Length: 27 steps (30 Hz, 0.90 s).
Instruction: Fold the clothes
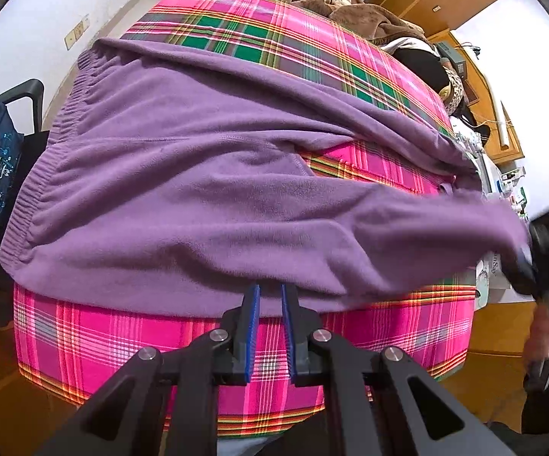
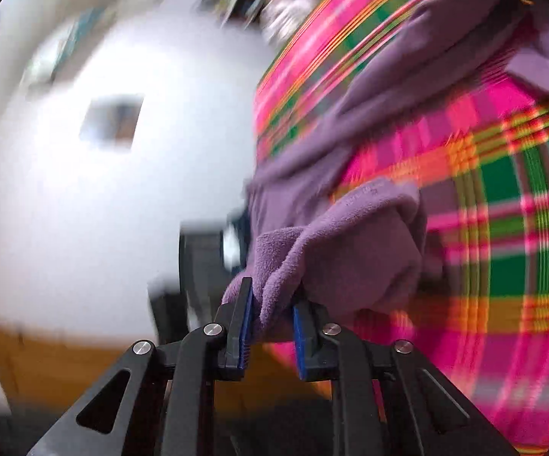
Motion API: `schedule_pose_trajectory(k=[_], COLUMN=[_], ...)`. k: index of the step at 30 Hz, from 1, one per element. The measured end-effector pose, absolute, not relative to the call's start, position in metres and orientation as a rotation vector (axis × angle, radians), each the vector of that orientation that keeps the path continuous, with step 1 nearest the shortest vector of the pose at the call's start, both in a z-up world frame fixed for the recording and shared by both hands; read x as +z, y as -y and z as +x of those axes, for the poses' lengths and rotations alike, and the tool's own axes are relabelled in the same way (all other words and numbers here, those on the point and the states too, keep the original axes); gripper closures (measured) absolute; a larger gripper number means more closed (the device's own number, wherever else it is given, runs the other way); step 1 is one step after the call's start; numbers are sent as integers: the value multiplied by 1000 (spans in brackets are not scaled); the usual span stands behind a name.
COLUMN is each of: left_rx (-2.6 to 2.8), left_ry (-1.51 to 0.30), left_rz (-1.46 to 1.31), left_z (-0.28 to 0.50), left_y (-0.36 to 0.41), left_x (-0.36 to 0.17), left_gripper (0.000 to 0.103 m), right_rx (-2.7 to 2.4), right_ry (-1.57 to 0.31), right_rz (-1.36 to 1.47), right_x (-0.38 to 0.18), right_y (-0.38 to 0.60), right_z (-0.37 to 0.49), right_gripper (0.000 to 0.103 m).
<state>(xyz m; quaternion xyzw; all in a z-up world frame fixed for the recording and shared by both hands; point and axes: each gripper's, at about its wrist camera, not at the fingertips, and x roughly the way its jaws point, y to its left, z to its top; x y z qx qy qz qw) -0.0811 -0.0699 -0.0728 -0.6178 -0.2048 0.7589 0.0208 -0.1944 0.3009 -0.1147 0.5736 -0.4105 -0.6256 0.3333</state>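
**Right gripper grips a cuff of the purple trousers**

The purple fleece trousers lie spread across a pink plaid sheet on the bed, the ribbed waistband to the left and the two legs running off to the right, with a wedge of sheet showing between them.

The left gripper hangs over the near edge of the trousers, pointing steeply down. Its blue pads stand slightly apart with nothing between them; only the sheet shows in the gap.

The right gripper is clenched on a bunched fold of fleece at the end of the near leg, the cloth squeezed between its pads and bulging out beyond them. That view is heavily blurred. From the left wrist view it appears as a dark smear at the right edge, where the near leg ends, lifted off the sheet.

Blankets are heaped at the far end of the bed.
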Motion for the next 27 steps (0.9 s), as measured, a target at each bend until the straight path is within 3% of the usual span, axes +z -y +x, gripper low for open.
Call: schedule_pose_trajectory(k=[3, 4, 9, 16, 18, 22, 26, 27], left_rx=[2366, 2371, 2394, 2410, 2403, 2387, 2388, 2388], left_ry=[622, 617, 631, 622, 613, 582, 571, 576], left_rz=[-1912, -1909, -1928, -1952, -1967, -1987, -1986, -1992], left_z=[-79, -77, -69, -60, -58, -57, -54, -52], left_y=[67, 66, 67, 59, 55, 45, 37, 37], left_x=[-66, -64, -59, -56, -57, -58, -55, -56], left_gripper=[92, 92, 92, 92, 92, 92, 92, 92], right_rx=[-1791, -1834, -1971, -2055, -2070, -2118, -2072, -2040], right_ry=[1090, 1053, 926, 927, 856, 542, 458, 529], right_rz=[1537, 1538, 1553, 1733, 1785, 1742, 1710, 1715], right_x=[-121, -120, -120, -169, -180, -180, -177, -180], right_y=[-302, -303, -329, -391, -396, -371, -361, -364], right_z=[-217, -221, -211, -165, -154, -148, -144, -146], right_gripper=[71, 65, 52, 48, 48, 46, 46, 47])
